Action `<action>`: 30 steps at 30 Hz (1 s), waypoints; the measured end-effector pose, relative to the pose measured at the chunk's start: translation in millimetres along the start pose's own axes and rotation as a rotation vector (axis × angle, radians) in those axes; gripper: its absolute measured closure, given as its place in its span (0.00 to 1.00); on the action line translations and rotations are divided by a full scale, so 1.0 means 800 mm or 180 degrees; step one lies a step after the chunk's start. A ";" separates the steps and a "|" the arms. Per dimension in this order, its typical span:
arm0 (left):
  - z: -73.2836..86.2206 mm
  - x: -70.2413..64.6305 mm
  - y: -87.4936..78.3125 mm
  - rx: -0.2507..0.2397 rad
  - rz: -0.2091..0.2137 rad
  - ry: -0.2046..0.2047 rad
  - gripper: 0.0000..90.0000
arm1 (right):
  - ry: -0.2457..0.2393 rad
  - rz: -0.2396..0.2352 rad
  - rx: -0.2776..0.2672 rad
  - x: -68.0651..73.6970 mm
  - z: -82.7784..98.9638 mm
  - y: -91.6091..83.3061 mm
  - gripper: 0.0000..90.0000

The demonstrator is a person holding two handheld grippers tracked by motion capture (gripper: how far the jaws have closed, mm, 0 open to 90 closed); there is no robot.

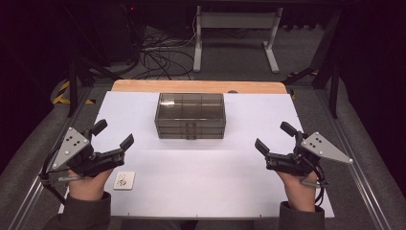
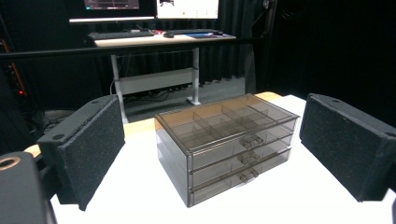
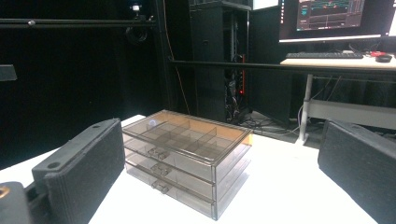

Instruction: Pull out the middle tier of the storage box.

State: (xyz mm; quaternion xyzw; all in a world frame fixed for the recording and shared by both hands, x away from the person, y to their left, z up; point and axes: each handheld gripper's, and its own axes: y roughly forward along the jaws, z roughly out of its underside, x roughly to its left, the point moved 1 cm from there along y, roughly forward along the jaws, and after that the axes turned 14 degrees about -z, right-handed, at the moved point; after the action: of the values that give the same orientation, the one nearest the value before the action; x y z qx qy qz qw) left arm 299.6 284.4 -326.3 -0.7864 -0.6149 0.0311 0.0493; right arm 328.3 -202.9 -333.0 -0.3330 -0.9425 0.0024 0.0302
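Observation:
A smoky transparent box with three drawers [image 1: 190,116] stands at the middle back of the white table; all its drawers are pushed in. The left gripper view shows the drawer box [image 2: 226,142] ahead between its jaws, handles facing front right. From the right gripper view the drawer box [image 3: 185,156] is seen with handles facing front left. My left gripper [image 1: 113,135] is held at the table's left, open and empty. My right gripper [image 1: 275,137] is held at the table's right, open and empty. Both point toward the box from a distance.
A small white card [image 1: 124,180] lies near the front left, beside the left hand. The white sheet [image 1: 201,182] covers a wooden tabletop. Beyond the table are cables on the floor, a desk frame [image 1: 237,28] and dark stands.

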 end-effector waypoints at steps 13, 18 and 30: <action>0.003 -0.012 -0.002 -0.0015 -0.0203 -0.0008 0.11 | 0.0016 0.0024 0.0027 0.000 0.001 0.003 0.02; 0.006 -0.019 -0.001 -0.0001 -0.0265 -0.0012 0.11 | 0.0012 0.0029 0.0002 0.000 0.000 0.002 0.02; 0.012 -0.035 0.003 0.0011 -0.0347 -0.0025 0.11 | 0.0024 0.0049 -0.0006 -0.001 -0.001 0.001 0.02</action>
State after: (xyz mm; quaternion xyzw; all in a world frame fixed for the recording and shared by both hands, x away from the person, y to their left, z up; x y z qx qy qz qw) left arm 294.4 257.0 -336.3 -0.7516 -0.6570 0.0325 0.0498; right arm 329.4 -202.8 -332.6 -0.3403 -0.9397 0.0004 0.0333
